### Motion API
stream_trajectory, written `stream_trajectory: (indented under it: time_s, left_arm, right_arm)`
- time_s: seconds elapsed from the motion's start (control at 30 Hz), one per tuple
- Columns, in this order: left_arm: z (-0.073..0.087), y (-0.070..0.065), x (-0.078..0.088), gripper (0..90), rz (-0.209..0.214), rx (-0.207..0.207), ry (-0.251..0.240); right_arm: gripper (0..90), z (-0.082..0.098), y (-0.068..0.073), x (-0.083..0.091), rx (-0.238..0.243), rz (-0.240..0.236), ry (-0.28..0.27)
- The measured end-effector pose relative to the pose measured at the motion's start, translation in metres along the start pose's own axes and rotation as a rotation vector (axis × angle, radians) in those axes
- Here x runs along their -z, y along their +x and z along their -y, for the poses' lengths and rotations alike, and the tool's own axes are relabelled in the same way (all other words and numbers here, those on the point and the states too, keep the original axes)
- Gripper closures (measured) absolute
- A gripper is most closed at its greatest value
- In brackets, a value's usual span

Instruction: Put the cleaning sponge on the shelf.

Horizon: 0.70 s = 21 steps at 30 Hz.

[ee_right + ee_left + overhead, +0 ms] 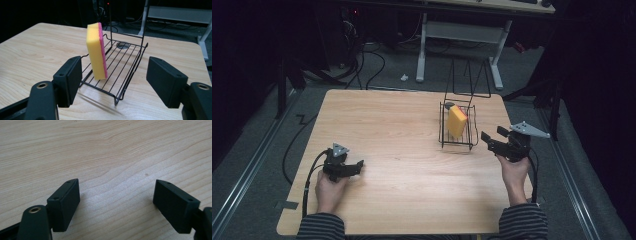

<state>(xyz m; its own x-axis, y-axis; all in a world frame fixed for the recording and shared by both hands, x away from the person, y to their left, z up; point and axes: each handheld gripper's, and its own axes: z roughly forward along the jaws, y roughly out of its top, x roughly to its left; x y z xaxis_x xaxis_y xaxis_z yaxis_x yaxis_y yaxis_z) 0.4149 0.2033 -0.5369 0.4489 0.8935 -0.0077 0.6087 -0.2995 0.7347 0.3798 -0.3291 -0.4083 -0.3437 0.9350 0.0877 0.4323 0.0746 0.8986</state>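
Sponge standing in the wire rack, both grippers empty

The yellow-and-pink sponge [97, 51] stands upright on its short end on the floor of the black wire rack [130, 75], which sits on the right half of the wooden table [397, 130]. The right gripper [493, 141] hovers just beside the rack with its jaws spread wide and nothing between them, aimed at the sponge. The left gripper [357, 166] rests low over bare wood well apart from the rack, its jaws likewise spread and empty. Judged from this, the sponge is either freshly placed or about to be picked; no grasp is in hand yet
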Motion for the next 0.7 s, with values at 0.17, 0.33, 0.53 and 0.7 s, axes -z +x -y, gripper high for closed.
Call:
stream_trajectory:
  time_s: [0.17,0.33,0.53,0.7]
  left_arm:
    - [0.0,0.0,0.0,22.0,0.0,0.0,0.0]
    - [0.0,0.0,0.0,22.0,0.0,0.0,0.0]
    - [0.0,0.0,0.0,22.0,0.0,0.0,0.0]
    - [0.0,0.0,0.0,22.0,0.0,0.0,0.0]
  right_arm:
    - [29.4,0.005,-0.002,0.008,-0.01,0.008,-0.007]
    - [29.6,0.009,0.0,0.015,-0.01,0.006,-0.022]
    - [29.7,0.016,0.001,0.02,-0.013,0.005,-0.022]
    - [29.8,0.023,0.002,0.024,-0.019,0.0,-0.028]
